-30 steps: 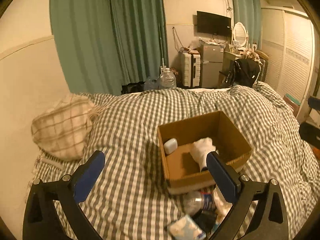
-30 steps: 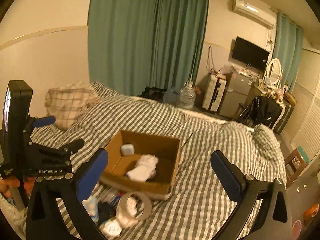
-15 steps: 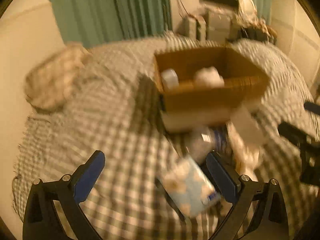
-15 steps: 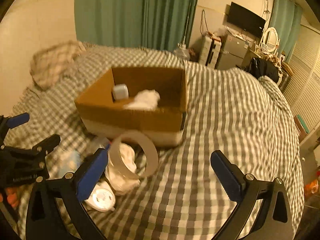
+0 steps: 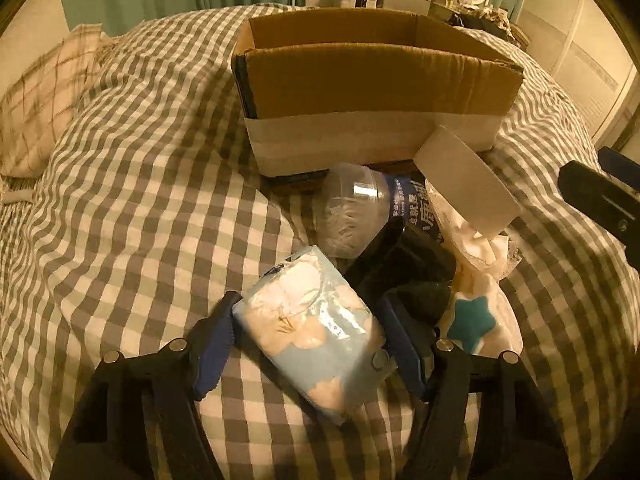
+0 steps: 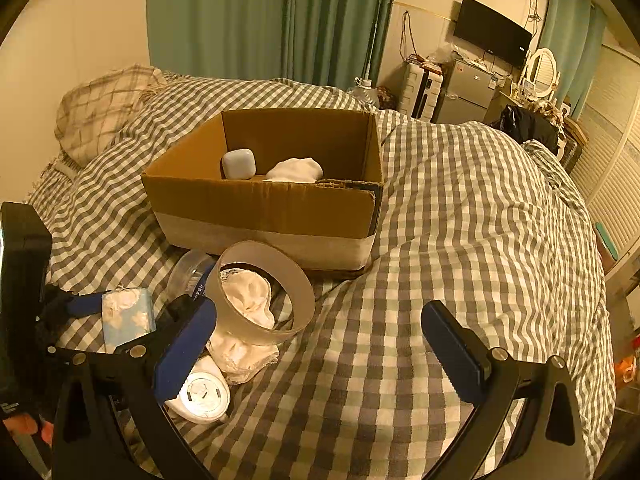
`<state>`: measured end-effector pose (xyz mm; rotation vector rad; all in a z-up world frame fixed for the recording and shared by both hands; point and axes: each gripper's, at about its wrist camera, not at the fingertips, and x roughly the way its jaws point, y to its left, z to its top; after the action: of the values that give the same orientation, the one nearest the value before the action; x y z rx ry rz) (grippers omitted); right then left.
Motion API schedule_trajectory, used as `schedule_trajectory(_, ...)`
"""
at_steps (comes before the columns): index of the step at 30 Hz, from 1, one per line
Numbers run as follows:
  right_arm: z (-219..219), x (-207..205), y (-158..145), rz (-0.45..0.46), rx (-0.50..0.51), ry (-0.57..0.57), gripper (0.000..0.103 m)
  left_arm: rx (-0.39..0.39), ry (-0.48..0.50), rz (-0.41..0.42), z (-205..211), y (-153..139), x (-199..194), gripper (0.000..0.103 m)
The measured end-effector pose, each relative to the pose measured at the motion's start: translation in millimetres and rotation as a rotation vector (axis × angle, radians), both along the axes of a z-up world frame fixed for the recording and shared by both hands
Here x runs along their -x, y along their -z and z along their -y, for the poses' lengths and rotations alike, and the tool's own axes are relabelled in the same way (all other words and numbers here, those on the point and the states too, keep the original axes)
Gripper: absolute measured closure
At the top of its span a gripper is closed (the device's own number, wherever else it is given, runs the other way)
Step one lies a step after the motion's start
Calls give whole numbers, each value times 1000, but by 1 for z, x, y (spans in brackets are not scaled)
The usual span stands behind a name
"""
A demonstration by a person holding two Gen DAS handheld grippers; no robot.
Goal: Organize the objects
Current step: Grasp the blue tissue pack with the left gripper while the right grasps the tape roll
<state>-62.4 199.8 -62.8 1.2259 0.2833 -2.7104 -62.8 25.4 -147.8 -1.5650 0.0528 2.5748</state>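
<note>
Tissues in a pale blue soft pack (image 5: pixel 310 326) lay between the two blue pads of my left gripper (image 5: pixel 308 344), one pad touching each long side, so my left jaws had narrowed onto the pack and held it where it rested on the checked bedcover (image 5: pixel 132 184). Just beyond it lay a clear plastic bottle (image 5: pixel 352 212) on its side with a blue label, a dark object (image 5: pixel 404 264) I could not make out, and a crumpled white cloth (image 5: pixel 480 248) with a wide tape roll (image 5: pixel 466 182) leaning over it. Farther on stood the open cardboard box (image 5: pixel 372 80), its near wall facing me. From my right wrist view the same pack (image 6: pixel 128 312) showed at the left, pinched in the other tool, while my right gripper (image 6: pixel 320 352) hovered wide and empty over bare bedcover (image 6: pixel 460 220), the tape roll (image 6: pixel 266 292) and cloth (image 6: pixel 248 300) just beside its left finger (image 6: pixel 184 348). A round white plug-like item (image 6: pixel 202 394) lay close under that finger. Inside the box (image 6: pixel 264 200) sat a small pale case (image 6: pixel 239 164) and a white bundle (image 6: pixel 296 170). A plaid pillow (image 6: pixel 104 112) lay well apart, near the green curtain (image 6: pixel 272 20).
</note>
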Motion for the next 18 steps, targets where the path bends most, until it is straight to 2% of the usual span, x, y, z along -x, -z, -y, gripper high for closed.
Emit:
schedule_trajectory(3,7,-1,1,2,-13,-23,4,7,-10,-40,3,-13,-5,33)
schedule_trajectory(6,20,1,3,10,-42,-57,5,56,-41,-125,11,-36,-9,33)
schedule_trajectory(9,38,7,9,18,-81,-102,10,91,-72,-167,23,-49,-3,33)
schedule_trajectory(11,53,12,19,35,-137,-122,16,105,-89,-177,33,-53,5,33)
schedule_trajectory(16,72,17,38,71,-207,-149,26,78,-102,-157,41,-48,15,33)
schedule_trajectory(18,72,21,43,83,-223,-144,41,75,-96,-149,41,-45,17,33)
